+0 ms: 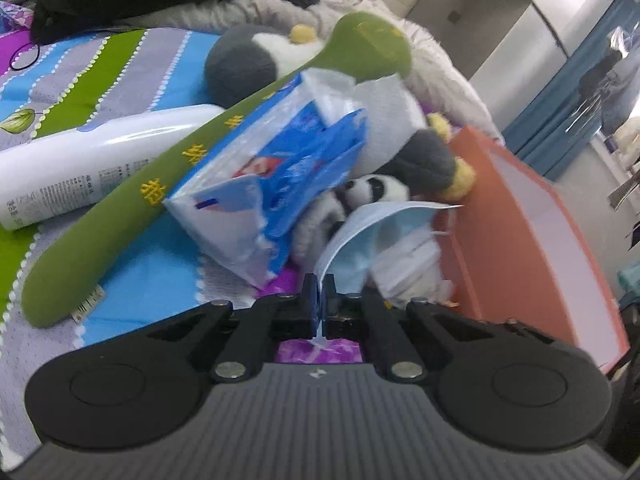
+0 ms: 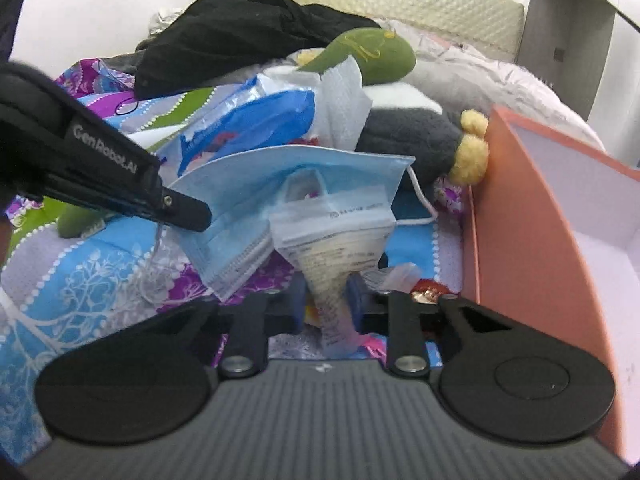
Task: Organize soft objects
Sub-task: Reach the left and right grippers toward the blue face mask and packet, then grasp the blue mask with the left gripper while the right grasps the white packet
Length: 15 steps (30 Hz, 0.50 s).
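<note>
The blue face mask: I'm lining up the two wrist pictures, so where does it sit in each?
Left wrist view: the blue face mask is at lower centre, one edge pinched in the left gripper.
Right wrist view: the mask spreads across the centre, behind the plastic packet clamped in the right gripper.
Shared landmark: the orange box at right in both.
</note>
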{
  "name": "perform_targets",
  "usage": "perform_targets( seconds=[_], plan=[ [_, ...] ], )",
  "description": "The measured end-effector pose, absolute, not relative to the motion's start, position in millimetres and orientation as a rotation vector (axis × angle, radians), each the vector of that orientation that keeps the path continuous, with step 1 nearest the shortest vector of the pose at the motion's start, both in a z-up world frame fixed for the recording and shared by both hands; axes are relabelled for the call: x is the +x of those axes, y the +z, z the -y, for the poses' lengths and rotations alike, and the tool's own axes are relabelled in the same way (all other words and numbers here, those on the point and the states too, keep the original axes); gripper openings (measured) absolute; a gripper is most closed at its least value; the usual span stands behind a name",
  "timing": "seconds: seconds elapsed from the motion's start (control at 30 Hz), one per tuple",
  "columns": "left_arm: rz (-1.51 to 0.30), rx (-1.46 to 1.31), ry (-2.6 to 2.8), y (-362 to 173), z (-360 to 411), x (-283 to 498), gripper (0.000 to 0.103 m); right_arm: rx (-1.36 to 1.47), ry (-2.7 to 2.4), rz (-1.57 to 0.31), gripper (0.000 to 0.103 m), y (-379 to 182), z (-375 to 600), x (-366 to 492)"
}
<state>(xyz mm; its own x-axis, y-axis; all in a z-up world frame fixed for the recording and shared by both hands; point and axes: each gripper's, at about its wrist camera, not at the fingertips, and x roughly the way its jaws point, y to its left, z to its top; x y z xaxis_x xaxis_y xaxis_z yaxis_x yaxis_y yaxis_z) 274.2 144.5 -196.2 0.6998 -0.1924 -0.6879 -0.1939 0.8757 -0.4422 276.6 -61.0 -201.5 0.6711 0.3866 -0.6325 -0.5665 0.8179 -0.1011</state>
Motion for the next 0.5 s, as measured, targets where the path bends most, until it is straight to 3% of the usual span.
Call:
perform_targets(
  seconds=[0.17,0.5],
  plan=[
    [-0.759,-0.519,0.014,-173,-134,253,0.002,-0.288,0.554,-0.614,0.016,-186,68,262],
    [-0.751,-0.598,0.06,-150,-123,186,0.002,-0.26,0.579,-0.608,0.015,-158,96,210]
  ],
)
